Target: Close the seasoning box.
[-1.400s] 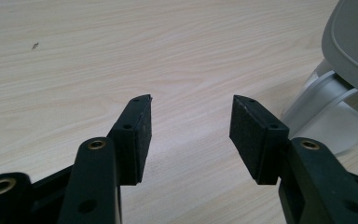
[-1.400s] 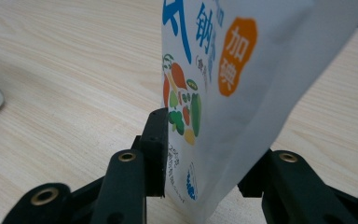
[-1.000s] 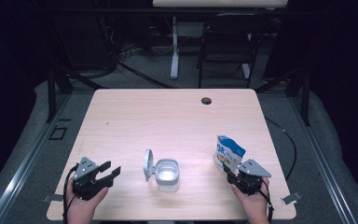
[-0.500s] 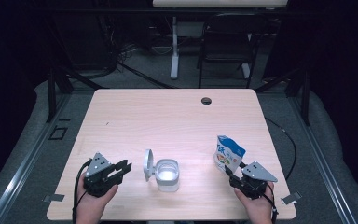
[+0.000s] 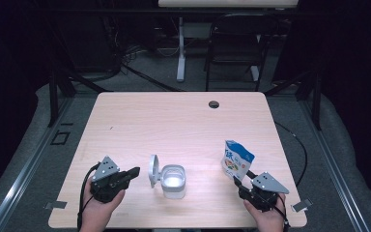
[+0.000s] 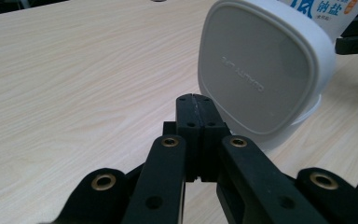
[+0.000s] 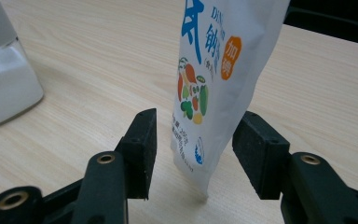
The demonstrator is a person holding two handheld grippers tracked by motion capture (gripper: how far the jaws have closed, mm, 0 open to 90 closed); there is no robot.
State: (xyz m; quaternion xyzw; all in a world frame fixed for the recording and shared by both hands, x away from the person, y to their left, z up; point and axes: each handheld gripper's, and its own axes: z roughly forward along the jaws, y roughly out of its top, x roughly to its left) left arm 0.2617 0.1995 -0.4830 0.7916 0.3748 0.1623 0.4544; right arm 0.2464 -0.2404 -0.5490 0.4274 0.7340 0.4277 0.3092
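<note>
A white container [image 5: 174, 181] stands near the table's front edge, its hinged lid [image 5: 153, 170] raised on its left side. My left gripper [image 5: 135, 171] points at that lid from the left; its jaws have just been closing and now meet with nothing between them. In the left gripper view the shut left gripper [image 6: 196, 99] sits just short of the lid's [image 6: 261, 70] grey outer face. A white and blue printed pouch [image 5: 237, 160] stands upright at the right. My right gripper [image 7: 198, 140] is open, having widened a little, and the pouch [image 7: 219, 60] stands between its pads untouched.
The light wooden table [image 5: 174, 125] has a small round hole [image 5: 214, 104] near its far edge. A chair [image 5: 236, 38] and a desk leg [image 5: 180, 48] stand on the dark floor beyond. Both hands rest at the near edge.
My left gripper has moved right and slightly up toward the container's lid, and its jaws have gone from open to shut. The right gripper has stayed by the pouch.
</note>
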